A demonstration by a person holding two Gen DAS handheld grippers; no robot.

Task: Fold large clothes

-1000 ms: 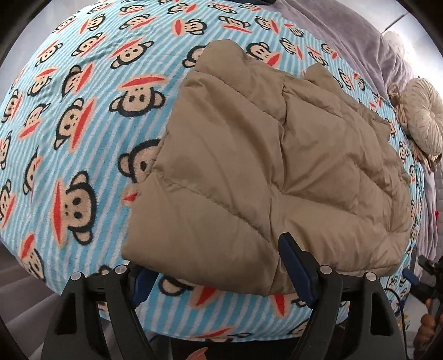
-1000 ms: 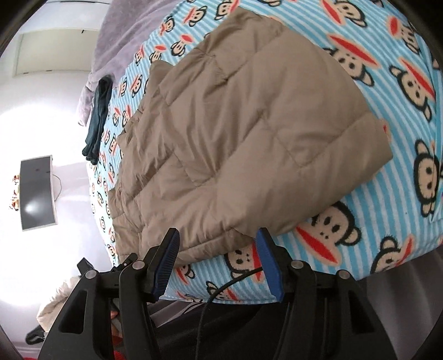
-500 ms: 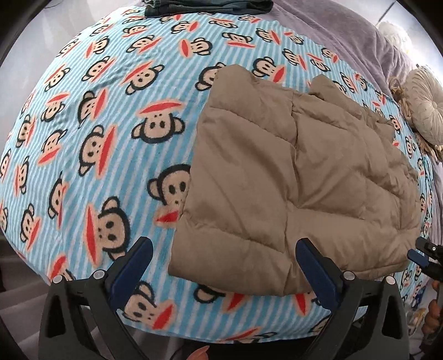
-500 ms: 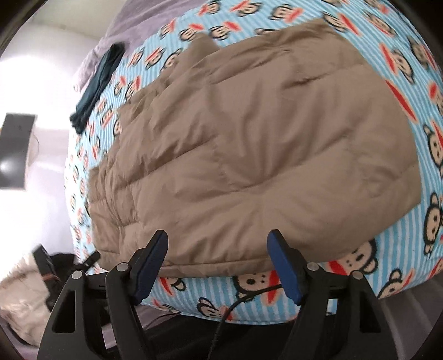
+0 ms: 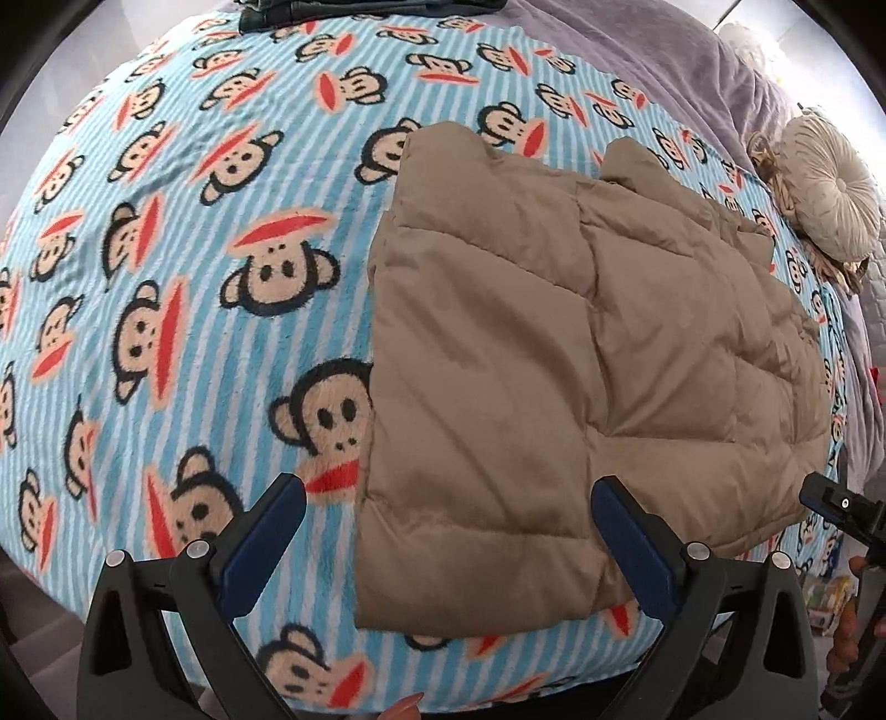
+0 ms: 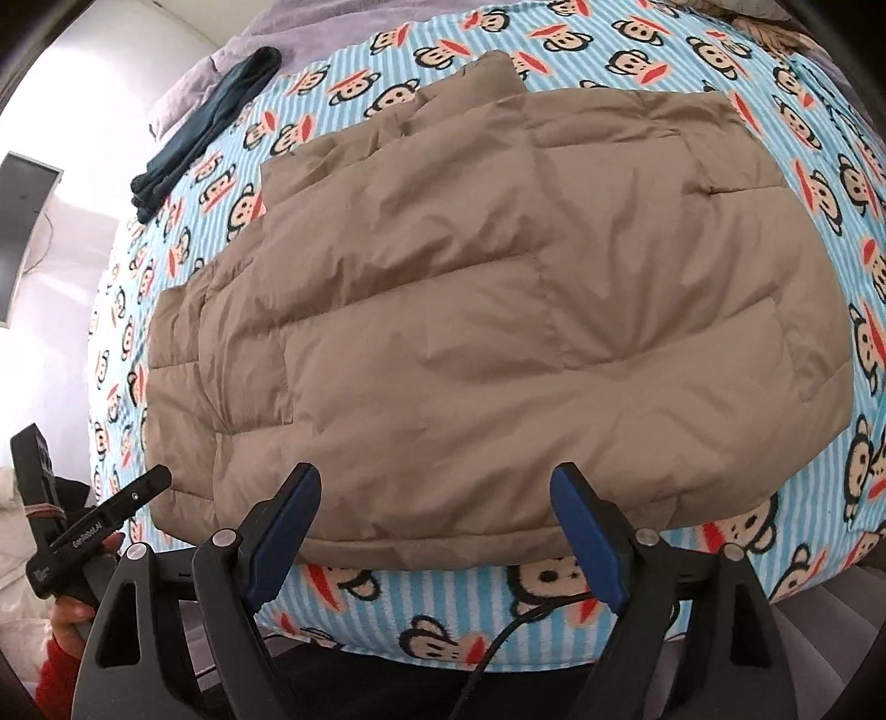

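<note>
A tan quilted puffer jacket [image 5: 581, 354] lies folded into a flat rectangle on a blue striped monkey-print blanket [image 5: 221, 232]. It also fills the right wrist view [image 6: 498, 332]. My left gripper [image 5: 448, 531] is open and empty, hovering just short of the jacket's near left corner. My right gripper [image 6: 437, 520] is open and empty above the jacket's near edge. The other gripper's tip shows at the right edge of the left wrist view [image 5: 836, 504] and at the lower left of the right wrist view [image 6: 94, 526].
Dark folded clothes [image 6: 210, 127] lie at the blanket's far side [image 5: 365, 6]. A round beige cushion [image 5: 825, 194] sits at the right. A grey-purple bed cover [image 5: 664, 50] lies beyond the blanket. A black cable [image 6: 526, 620] runs under my right gripper.
Both grippers have pulled back from the jacket and opened wider. The left view has shifted left, the right view has swung to face the jacket squarely. The jacket lies still.
</note>
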